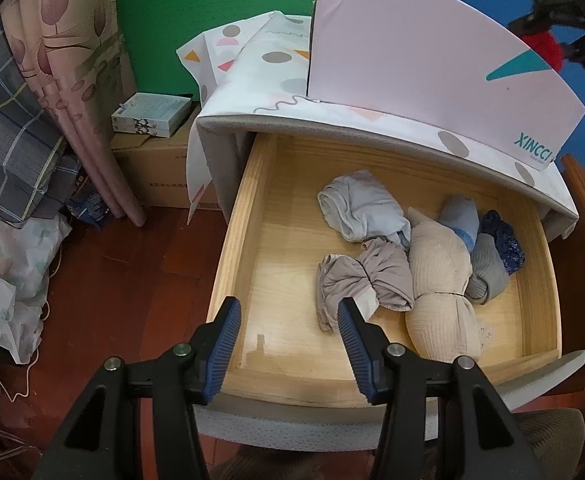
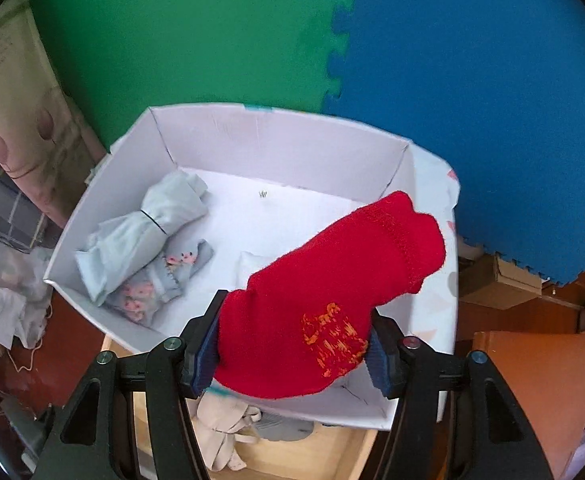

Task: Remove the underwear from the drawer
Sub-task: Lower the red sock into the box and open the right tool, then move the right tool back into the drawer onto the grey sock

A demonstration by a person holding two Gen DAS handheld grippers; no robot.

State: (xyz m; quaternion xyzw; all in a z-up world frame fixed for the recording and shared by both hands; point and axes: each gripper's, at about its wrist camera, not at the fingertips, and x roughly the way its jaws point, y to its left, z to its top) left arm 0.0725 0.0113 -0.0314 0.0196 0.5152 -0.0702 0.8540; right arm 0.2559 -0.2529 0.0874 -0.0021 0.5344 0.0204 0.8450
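Observation:
The wooden drawer (image 1: 244, 208) stands pulled out and holds several rolled garments: a pale blue bundle (image 1: 362, 208), a taupe one (image 1: 368, 276), a beige one (image 1: 440, 288), a grey roll (image 1: 488, 272) and a navy piece (image 1: 504, 236). My left gripper (image 1: 289, 308) hangs open over the drawer's front left part, with nothing between its fingers. My right gripper (image 2: 296, 344) is shut on a red knitted garment (image 2: 332, 292) with an orange pattern, above the near edge of a white box (image 2: 292, 148). In that box lie a pale blue bundle (image 2: 144, 232) and a floral grey piece (image 2: 160, 280).
The white box (image 1: 412, 60) stands on the cloth-covered cabinet top above the drawer. Cardboard boxes (image 1: 160, 168), curtains (image 1: 72, 80) and piled fabric (image 1: 12, 260) crowd the floor at the left. Green and blue foam mats (image 2: 452, 80) cover the wall behind. Wooden furniture (image 2: 532, 380) is at the right.

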